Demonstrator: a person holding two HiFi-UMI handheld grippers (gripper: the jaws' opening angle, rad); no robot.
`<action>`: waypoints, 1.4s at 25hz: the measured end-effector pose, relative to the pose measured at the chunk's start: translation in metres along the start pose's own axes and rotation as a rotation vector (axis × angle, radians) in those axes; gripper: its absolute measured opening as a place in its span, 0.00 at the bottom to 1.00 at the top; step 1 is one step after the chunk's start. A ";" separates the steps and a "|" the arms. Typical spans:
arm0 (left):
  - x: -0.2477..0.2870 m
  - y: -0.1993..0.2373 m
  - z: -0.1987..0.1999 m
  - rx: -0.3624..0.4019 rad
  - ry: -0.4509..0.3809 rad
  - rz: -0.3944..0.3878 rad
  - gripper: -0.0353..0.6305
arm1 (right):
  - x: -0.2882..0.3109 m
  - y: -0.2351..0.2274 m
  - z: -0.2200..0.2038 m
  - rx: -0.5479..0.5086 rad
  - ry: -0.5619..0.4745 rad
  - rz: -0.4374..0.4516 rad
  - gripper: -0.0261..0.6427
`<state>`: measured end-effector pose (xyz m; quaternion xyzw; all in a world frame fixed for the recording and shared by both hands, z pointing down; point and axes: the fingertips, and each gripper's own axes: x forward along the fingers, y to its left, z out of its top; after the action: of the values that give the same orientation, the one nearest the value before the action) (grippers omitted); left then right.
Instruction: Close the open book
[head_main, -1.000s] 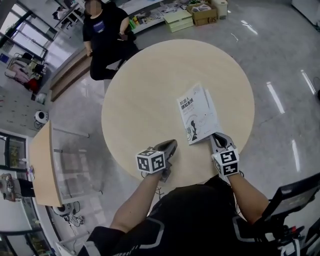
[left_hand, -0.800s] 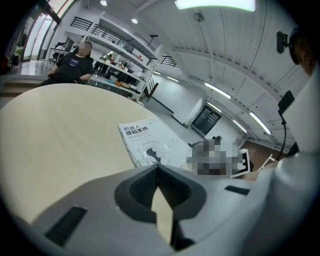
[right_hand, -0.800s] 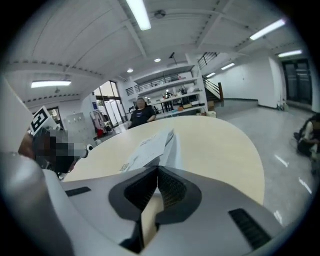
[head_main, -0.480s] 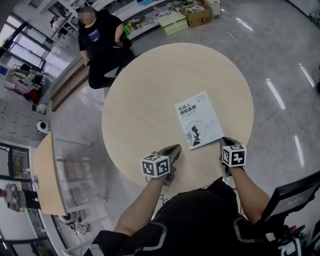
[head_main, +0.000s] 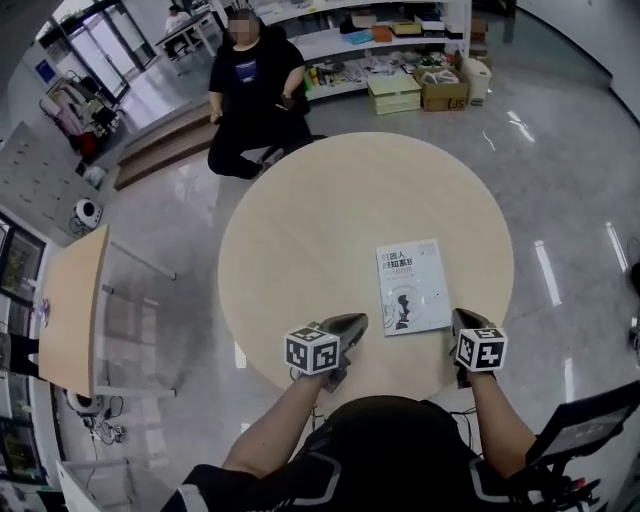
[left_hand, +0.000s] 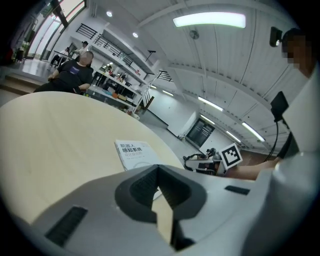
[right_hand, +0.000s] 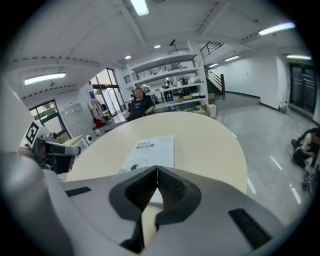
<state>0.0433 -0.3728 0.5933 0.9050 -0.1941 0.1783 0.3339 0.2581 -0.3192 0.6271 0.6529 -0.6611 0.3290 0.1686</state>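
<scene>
Table: the round pale table (head_main: 300, 230) carries one thing only, on its near right part.
Book: the book (head_main: 412, 285) now lies flat and closed with its white cover up. A second ago its right edge showed fanned pages and a gripper was touching its near corner. Now the cover is down and no pages are showing.
Right gripper: the right gripper (head_main: 461, 320) has pulled back off that corner. It sits just near-right of the book, apart from it, with its jaws pressed together and nothing between them.
Left gripper: the left gripper (head_main: 352, 322) is at the near left of the book and clear of it. Its jaws are also together and empty, and it has hardly shifted.
What it means: the closing looks done. Both grippers are off the book and nothing props the cover, so I'd judge all that remains is drawing the hands away.
</scene>
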 end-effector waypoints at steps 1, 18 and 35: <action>-0.004 -0.001 0.004 0.004 -0.013 0.000 0.04 | -0.003 0.006 0.014 -0.030 -0.015 0.018 0.04; -0.128 -0.033 0.024 0.098 -0.335 0.170 0.04 | -0.055 0.109 0.079 -0.226 -0.200 0.286 0.04; -0.161 -0.159 -0.027 0.182 -0.464 0.192 0.04 | -0.153 0.121 0.041 -0.272 -0.352 0.334 0.04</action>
<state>-0.0259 -0.2055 0.4548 0.9255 -0.3333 0.0135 0.1792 0.1630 -0.2393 0.4710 0.5535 -0.8168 0.1417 0.0807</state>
